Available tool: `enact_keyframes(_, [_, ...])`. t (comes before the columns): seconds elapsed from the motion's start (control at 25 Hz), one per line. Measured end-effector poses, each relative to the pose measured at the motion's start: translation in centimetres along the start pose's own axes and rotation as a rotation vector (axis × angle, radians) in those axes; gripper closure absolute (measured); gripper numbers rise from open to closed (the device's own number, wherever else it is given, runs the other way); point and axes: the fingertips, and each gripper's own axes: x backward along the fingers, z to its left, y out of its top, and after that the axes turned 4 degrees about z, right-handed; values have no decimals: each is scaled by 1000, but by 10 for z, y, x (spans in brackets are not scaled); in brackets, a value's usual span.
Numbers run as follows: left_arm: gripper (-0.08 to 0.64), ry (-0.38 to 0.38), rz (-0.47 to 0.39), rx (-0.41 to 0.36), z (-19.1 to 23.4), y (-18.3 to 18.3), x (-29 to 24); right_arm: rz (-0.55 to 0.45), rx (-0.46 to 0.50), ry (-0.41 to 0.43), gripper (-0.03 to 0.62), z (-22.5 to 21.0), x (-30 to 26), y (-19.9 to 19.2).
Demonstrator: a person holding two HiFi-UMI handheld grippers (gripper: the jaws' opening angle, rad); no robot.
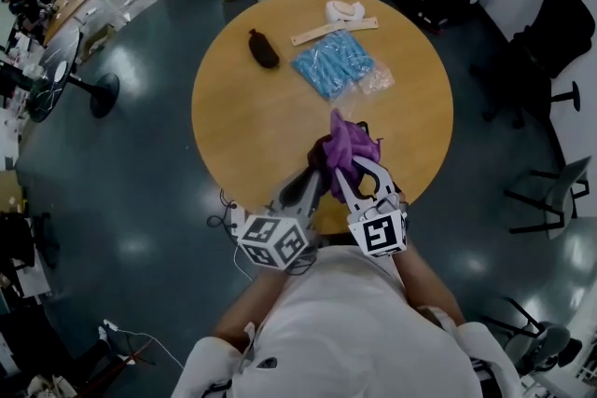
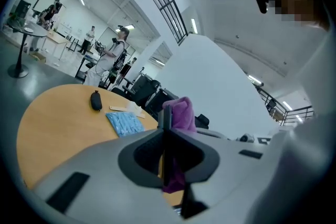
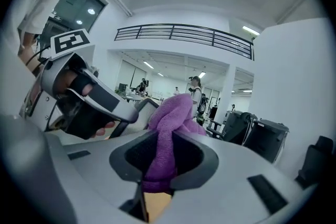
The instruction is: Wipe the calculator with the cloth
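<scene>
Pinches a bunched purple cloth (image 3: pixel 170 113) in the right gripper (image 3: pixel 163 147), with jaws drawn partway in and pressing on the fabric from both sides. Lets the cloth bulge past the jaw tips toward 12 o'clock and hang below them toward 6 o'clock in the right gripper view. Clamps a thin dark calculator (image 2: pixel 165 119), seen edge-on, in the left gripper (image 1: pixel 315 171), with jaws nearly together on its two faces. Holds the calculator upright there, with the cloth close against its far side, toward 1 o'clock in the left gripper view. Carries both grippers side by side above the round wooden table (image 1: pixel 233 126), near its 6 o'clock edge in the head view, with the left one at 9 o'clock of the right one. Shows the cloth there at 12 o'clock of both pairs of jaw tips. Has a blue packet (image 1: pixel 333 63) at 12 o'clock of the cloth, well apart, plus a dark pouch (image 1: pixel 264 48) at 11 o'clock and a wooden ruler (image 1: pixel 334 30) just beyond the packet.
</scene>
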Motion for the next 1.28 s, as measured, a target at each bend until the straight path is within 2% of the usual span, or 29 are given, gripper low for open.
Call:
enact_keyframes(0.24, [520, 18, -12, -7, 6, 3, 6, 33, -81, -81, 502, -42, 7, -24])
enact_keyframes(0.4, [520, 46, -29, -69, 9, 9, 9, 100, -120, -146, 502, -71, 6, -46])
enact_keyframes(0.52, [520, 74, -9, -115, 13, 6, 6, 67, -138, -185, 502, -87, 19, -37])
enact_keyframes(0.6, [520, 81, 15, -144, 15, 1, 1, -1, -92, -144, 502, -75, 27, -6])
enact_keyframes(0.72, [520, 60, 37, -199, 7, -3, -6, -66, -22, -3, 502, -29, 24, 36])
enact_keyframes(0.84, [520, 13, 37, -233, -7, -4, -11, -84, -6, 80, 502, 3, 10, 49])
enact_keyframes(1.08, [520, -38, 16, -184, -15, -2, -7, -53, 54, 40, 502, -1, 7, 35])
enact_keyframes(1.28, [518, -28, -8, -210, -12, 3, 1, 12, -7, -12, 502, -27, 12, -1])
